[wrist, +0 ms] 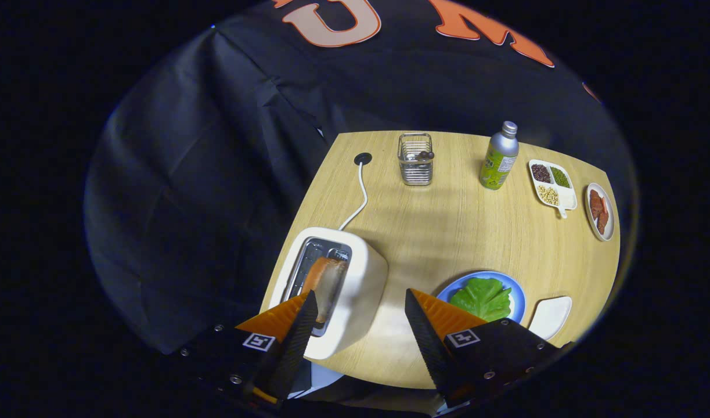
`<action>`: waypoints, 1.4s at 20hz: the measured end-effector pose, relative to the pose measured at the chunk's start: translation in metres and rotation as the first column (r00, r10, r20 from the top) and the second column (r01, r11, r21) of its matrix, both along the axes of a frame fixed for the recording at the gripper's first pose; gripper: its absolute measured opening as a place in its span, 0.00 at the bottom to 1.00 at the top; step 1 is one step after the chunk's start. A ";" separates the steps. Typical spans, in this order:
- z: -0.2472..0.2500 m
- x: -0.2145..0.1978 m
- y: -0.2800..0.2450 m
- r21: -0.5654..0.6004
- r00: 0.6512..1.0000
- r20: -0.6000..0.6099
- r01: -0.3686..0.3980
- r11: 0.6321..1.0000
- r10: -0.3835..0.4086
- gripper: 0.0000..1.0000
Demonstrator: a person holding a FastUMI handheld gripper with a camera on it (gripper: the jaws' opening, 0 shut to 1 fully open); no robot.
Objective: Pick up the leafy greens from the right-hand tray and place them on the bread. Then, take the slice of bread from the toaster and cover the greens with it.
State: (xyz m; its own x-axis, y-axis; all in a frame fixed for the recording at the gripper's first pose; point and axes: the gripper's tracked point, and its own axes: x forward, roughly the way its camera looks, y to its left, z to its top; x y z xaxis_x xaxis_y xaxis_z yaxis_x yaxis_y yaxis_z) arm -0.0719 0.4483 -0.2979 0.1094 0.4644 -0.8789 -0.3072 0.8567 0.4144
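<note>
While its fingers spread wide and empty, the gripper point(360, 299) hangs above the toaster point(337, 290).

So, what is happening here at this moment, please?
A person holds a gripper open above a wooden table, holding nothing. The leafy greens already lie on the blue plate. A bread slice stands in the white toaster, just ahead of the left finger, not yet taken.

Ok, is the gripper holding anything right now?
No. The gripper is open and empty. The bread slice still sits in the toaster; the greens lie on the blue plate.
</note>
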 end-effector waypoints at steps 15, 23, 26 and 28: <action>-0.033 -0.019 0.051 -0.169 0.997 -0.076 -0.002 0.986 -0.011 0.62; -0.046 -0.029 0.055 -0.139 0.991 -0.133 0.011 0.990 -0.029 0.18; -0.036 -0.025 0.054 -0.061 0.986 -0.149 0.063 0.996 -0.072 0.14; -0.020 -0.021 0.048 0.008 0.987 -0.148 0.067 0.998 -0.065 0.14</action>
State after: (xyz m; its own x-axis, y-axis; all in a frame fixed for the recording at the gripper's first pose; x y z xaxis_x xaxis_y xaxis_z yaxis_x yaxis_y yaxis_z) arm -0.0930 0.4967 -0.3180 0.0092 0.4715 -0.8818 -0.1849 0.8675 0.4619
